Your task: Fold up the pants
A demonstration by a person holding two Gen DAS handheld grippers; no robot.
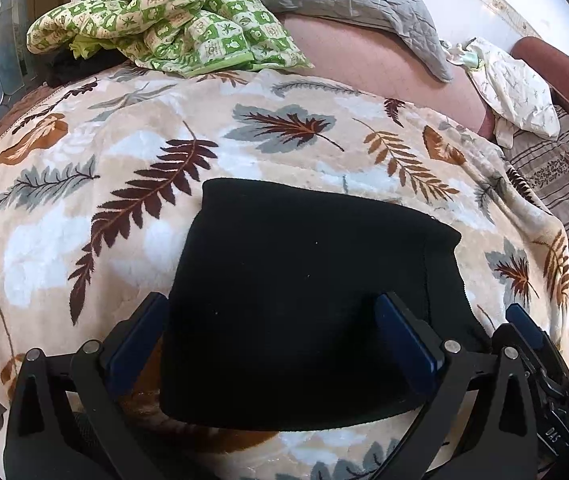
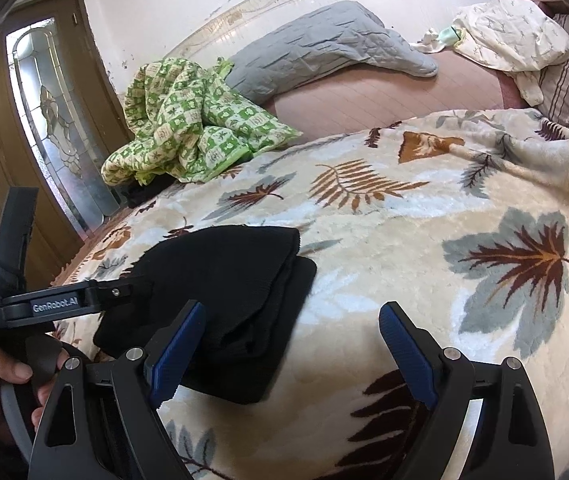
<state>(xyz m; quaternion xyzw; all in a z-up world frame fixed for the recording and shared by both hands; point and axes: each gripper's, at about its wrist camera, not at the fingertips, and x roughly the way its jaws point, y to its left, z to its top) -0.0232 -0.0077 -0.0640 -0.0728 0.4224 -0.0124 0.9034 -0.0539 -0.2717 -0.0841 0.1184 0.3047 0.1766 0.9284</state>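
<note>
The black pants [image 1: 300, 292] lie folded into a compact stack on the leaf-patterned blanket [image 1: 84, 208]. My left gripper [image 1: 272, 312] is open, its two blue fingers straddling the near part of the stack, holding nothing. In the right wrist view the pants [image 2: 236, 300] sit left of centre, layered edges facing me. My right gripper [image 2: 292, 328] is open and empty, its left finger [image 2: 176, 352] over the stack's near corner, the other over bare blanket [image 2: 404, 220]. The right gripper also shows at the lower right of the left wrist view [image 1: 532, 340]. The left gripper body [image 2: 56, 304] appears at the left.
A green checked quilt [image 1: 164, 16] and a grey quilted cover [image 1: 344, 0] lie at the back of the bed. A white patterned cloth [image 1: 516, 84] sits at the right. A wooden door with glass [image 2: 44, 120] stands to the left.
</note>
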